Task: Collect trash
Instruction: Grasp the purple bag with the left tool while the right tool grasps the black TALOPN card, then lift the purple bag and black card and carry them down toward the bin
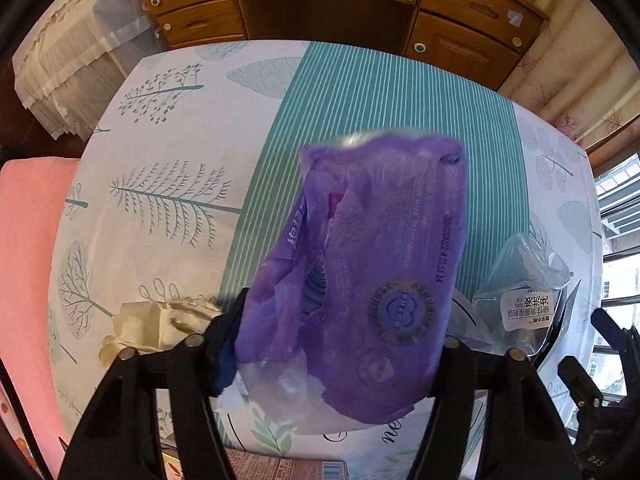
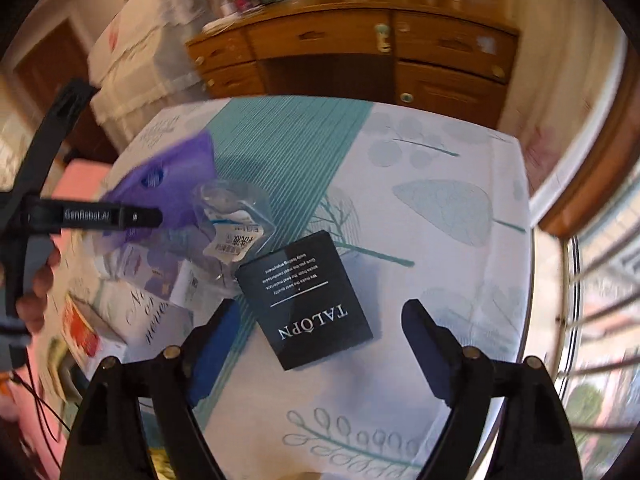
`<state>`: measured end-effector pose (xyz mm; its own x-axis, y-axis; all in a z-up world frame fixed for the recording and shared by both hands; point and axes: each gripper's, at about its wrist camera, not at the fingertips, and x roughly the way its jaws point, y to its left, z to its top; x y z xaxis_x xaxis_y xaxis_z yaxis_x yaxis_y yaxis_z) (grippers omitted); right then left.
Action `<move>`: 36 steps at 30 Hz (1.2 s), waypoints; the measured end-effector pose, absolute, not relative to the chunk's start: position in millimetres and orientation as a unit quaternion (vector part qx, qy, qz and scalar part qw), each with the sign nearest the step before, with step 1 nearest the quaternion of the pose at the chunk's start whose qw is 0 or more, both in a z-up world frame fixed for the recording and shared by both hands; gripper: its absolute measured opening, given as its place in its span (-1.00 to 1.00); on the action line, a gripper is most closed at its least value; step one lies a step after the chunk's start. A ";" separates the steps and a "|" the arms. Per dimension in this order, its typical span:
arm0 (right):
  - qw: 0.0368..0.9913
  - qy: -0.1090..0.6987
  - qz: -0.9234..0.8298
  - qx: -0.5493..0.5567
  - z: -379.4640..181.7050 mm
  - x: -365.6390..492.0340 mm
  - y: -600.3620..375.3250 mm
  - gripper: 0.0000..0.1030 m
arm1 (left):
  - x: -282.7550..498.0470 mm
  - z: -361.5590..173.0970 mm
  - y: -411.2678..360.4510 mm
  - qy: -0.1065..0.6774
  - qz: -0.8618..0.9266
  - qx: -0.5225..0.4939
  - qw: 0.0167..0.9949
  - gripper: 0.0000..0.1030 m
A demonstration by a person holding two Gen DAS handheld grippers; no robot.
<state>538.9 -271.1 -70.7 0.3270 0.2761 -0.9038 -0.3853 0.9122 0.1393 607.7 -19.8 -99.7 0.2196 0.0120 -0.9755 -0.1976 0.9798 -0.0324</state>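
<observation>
My left gripper [image 1: 340, 344] is shut on a purple plastic wrapper [image 1: 360, 264] and holds it up above the table; the wrapper hides the fingertips. The wrapper also shows in the right wrist view [image 2: 168, 176], with the left gripper [image 2: 132, 216] across it. My right gripper [image 2: 316, 344] is open and empty, its fingers either side of a black TALOPN card packet [image 2: 308, 300] lying flat on the table. A clear plastic bag with a white label [image 1: 524, 296] lies at the right; it shows in the right wrist view [image 2: 232, 224] too. A crumpled cream tissue [image 1: 156, 324] lies at the left.
The table has a white leaf-print cloth with a teal striped band [image 1: 360, 92]. A wooden cabinet [image 1: 328, 4] stands behind it. A pink surface [image 1: 24, 264] is at the left. Small boxes and packets [image 2: 84, 328] lie at the table's left edge. A barred window [image 2: 600, 320] is at the right.
</observation>
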 end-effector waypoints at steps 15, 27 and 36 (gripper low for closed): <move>0.786 0.561 0.239 -0.101 -92.0 540.8 -250.2 0.15 | 592.6 -88.7 -16.7 0.601 0.071 -0.089 0.791 -0.67; 0.809 0.547 0.214 0.020 -28.0 492.3 -271.7 0.15 | 521.2 -10.1 -24.5 0.546 0.030 -0.103 0.831 -0.68; 0.826 0.521 0.208 0.054 28.7 403.3 -242.4 0.15 | 414.5 48.0 -11.8 0.514 -0.012 -0.098 0.852 -0.68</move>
